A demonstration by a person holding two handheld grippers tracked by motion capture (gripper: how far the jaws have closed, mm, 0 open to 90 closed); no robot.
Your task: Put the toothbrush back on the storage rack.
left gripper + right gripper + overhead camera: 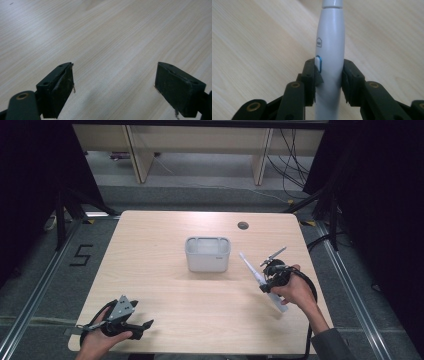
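The right hand-held gripper (266,281) was pinching an electric toothbrush (260,280), its two black jaws pressed against opposite sides of the white handle. In the right gripper view the pads (312,75) sat just below the blue-ringed button on the handle (330,55), with the handle rising straight up between them and wood grain behind. From the high view the toothbrush was tilted, its slim neck pointing up and toward the middle of the table (165,270), its thicker end lying lower, close to the person's right hand (297,292). It hung to the right of a grey rectangular container (207,254) that stood near the centre of the table, apart from the brush.

The left hand-held gripper (132,325) rested at the near left edge of the table, held in the left hand (97,342). Its jaws were spread wide, with bare tabletop between them in the left gripper view.
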